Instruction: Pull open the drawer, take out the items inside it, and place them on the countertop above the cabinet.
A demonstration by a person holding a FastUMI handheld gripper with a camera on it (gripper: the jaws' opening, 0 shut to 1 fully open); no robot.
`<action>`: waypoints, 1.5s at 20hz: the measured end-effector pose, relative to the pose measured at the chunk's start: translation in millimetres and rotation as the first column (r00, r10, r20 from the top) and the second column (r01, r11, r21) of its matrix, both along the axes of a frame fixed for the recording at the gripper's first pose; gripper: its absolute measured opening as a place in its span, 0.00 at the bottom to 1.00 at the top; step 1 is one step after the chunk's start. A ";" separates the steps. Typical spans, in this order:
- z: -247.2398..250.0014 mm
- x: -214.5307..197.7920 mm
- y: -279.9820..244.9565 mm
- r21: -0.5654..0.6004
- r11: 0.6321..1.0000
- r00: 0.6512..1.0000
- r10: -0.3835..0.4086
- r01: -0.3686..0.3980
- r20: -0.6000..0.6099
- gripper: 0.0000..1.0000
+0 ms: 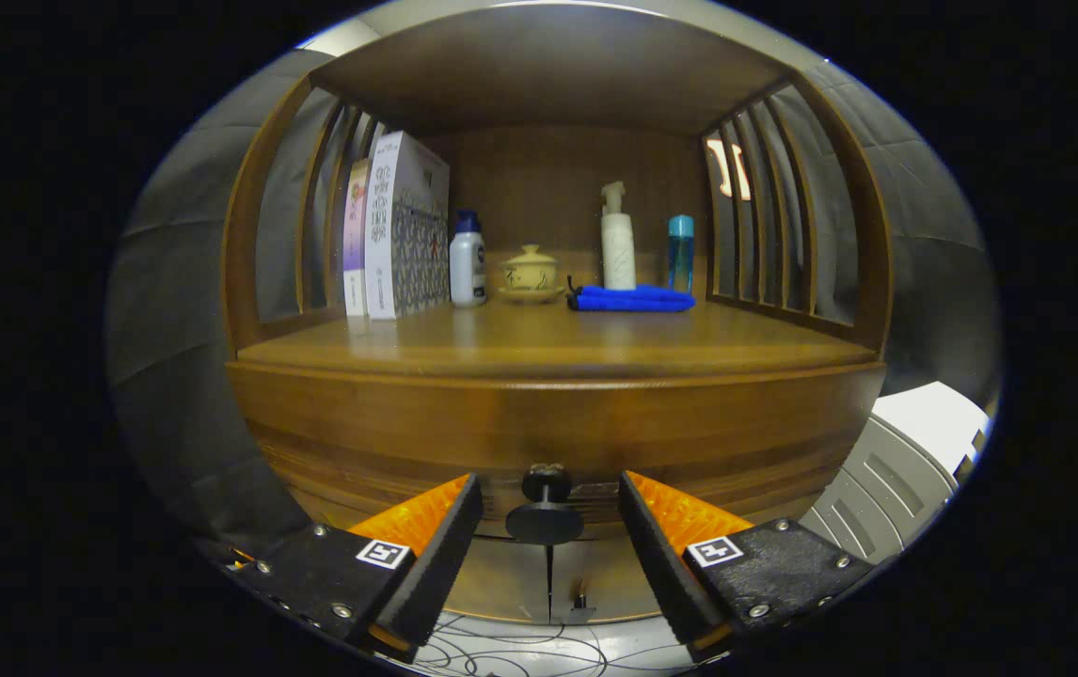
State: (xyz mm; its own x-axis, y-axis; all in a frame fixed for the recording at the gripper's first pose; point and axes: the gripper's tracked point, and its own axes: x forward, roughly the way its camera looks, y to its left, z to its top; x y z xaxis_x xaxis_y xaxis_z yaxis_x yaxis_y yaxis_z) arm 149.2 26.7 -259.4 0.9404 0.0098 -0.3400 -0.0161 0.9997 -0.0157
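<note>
A brown wooden cabinet faces me, with its closed drawer front [553, 428] under the countertop [548, 343]. A dark round knob [546, 512] sticks out of the drawer front. My gripper [548, 527] is open, and the knob sits between the two fingertips without either touching it. The drawer's contents are hidden behind the closed front.
On the countertop at the back stand boxes [398, 226], a white bottle with a blue cap [467, 259], a small lidded cup on a saucer [530, 273], a white pump bottle [617, 240], a blue bottle [680, 252] and a folded blue cloth [631, 299]. Slatted side rails [765, 216] flank the shelf. A grey-white crate [906, 461] stands beside the cabinet.
</note>
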 end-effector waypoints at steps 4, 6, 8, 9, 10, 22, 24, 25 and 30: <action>-3.7 7.1 -0.4 -0.009 1.000 1.000 0.013 -0.012 0.007 0.69; -4.9 7.7 0.1 0.013 1.000 1.000 0.000 0.000 0.005 0.57; -5.4 7.5 0.6 0.016 1.000 1.000 -0.006 0.006 0.014 0.48; -5.8 7.9 0.5 0.020 1.000 1.000 -0.009 0.008 0.017 0.45; -7.4 6.3 0.2 0.031 0.999 1.000 -0.013 0.012 0.016 0.42; -8.0 -63.0 -3.6 0.104 0.994 1.000 -0.025 0.026 -0.016 0.35; -7.1 -76.8 -2.6 0.115 0.993 1.000 -0.017 0.019 -0.020 0.35; -7.4 -84.1 -3.4 0.119 0.993 1.000 -0.017 0.019 -0.020 0.35; -10.4 -121.8 -4.6 0.105 0.994 0.999 -0.029 0.032 -0.030 0.35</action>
State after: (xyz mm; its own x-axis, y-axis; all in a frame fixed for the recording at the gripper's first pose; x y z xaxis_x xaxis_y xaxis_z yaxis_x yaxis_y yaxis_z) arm 27.4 22.1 -269.8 0.9307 0.0187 -0.3652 0.0153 0.9958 0.0900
